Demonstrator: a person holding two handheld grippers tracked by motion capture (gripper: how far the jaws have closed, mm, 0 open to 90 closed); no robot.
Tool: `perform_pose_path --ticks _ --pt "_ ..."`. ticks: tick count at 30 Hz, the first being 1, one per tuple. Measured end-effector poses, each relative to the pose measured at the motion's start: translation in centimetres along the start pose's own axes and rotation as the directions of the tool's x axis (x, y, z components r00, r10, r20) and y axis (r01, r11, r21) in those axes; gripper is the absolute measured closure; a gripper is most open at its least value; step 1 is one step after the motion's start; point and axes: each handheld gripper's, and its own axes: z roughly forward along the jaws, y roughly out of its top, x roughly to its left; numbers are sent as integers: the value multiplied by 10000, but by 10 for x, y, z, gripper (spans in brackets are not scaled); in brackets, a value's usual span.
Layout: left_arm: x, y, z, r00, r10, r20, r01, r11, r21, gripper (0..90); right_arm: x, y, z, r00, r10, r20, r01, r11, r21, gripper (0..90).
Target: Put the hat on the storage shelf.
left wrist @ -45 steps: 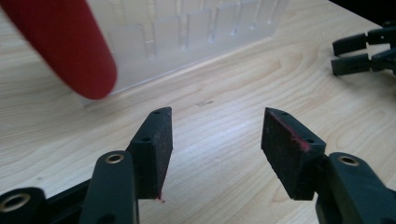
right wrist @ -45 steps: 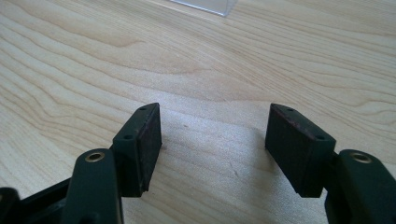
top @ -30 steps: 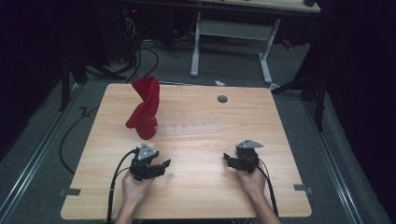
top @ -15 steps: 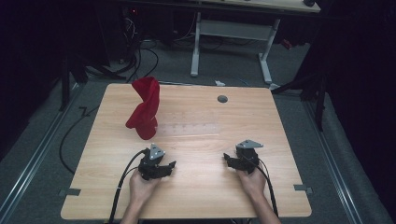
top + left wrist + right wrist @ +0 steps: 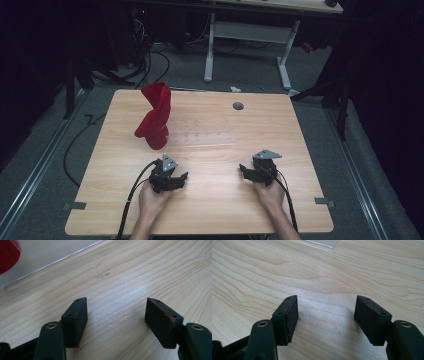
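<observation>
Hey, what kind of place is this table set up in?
Probably a lab or recording workspace: a bare wooden table on grey carpet, loose cables on the floor behind it, and a metal-legged desk frame in a dark room.

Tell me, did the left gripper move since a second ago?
Yes. The left gripper slid toward the table's middle, rightward against the unmoved red cloth; its fingers have just been opening, nothing between them.

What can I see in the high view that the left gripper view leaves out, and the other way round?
High view: the whole red cloth standing twisted upright, the right gripper, both hands, the round grey insert.
Left gripper view: its pads close up, apart with nothing between them, and the clear sheet's edge.
Both: the wooden table, the left gripper, some red cloth.
</observation>
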Motion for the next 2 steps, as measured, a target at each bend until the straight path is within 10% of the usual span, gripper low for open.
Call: perform_pose_path --ticks 2 --pt "0 0 0 10000 -34 -80 33 10000 -52 353 0 0 0 10000 -2 -3 2 10000 -1 361"
